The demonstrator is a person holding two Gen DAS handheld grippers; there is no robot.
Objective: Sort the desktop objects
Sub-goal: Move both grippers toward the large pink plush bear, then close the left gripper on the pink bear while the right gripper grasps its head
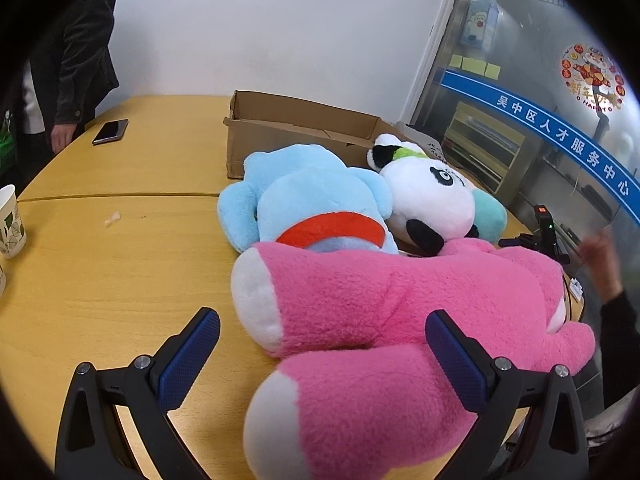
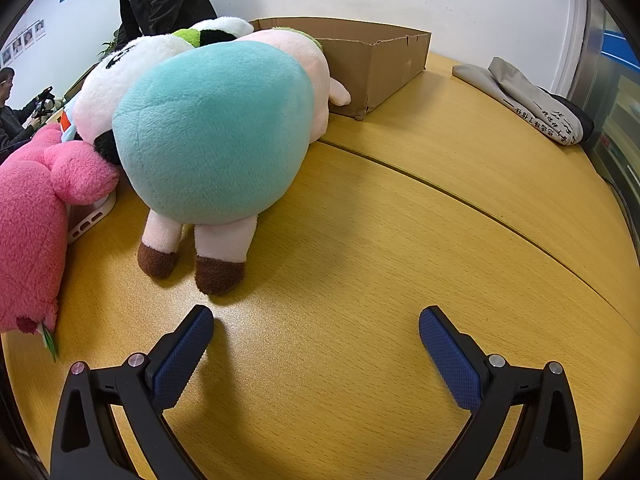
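Observation:
Several plush toys lie on a wooden table [image 1: 100, 280]. A pink plush [image 1: 380, 320] lies nearest in the left wrist view, with a light blue plush with a red collar [image 1: 312, 208] and a panda plush [image 1: 432, 200] behind it. My left gripper [image 1: 324, 320] is open, its jaws either side of the pink plush's legs. In the right wrist view a teal-and-pink plush with brown hooves [image 2: 216, 132] lies in front of the panda [image 2: 132, 64] and the pink plush [image 2: 32, 208]. My right gripper [image 2: 316, 320] is open and empty over bare table [image 2: 360, 260].
An open cardboard box [image 1: 288, 136] [image 2: 372, 56] stands behind the toys. A phone [image 1: 110, 131] and paper cup [image 1: 10, 220] sit on the left. A folded grey bag [image 2: 528, 100] lies at the back right. People stand and sit beyond the table.

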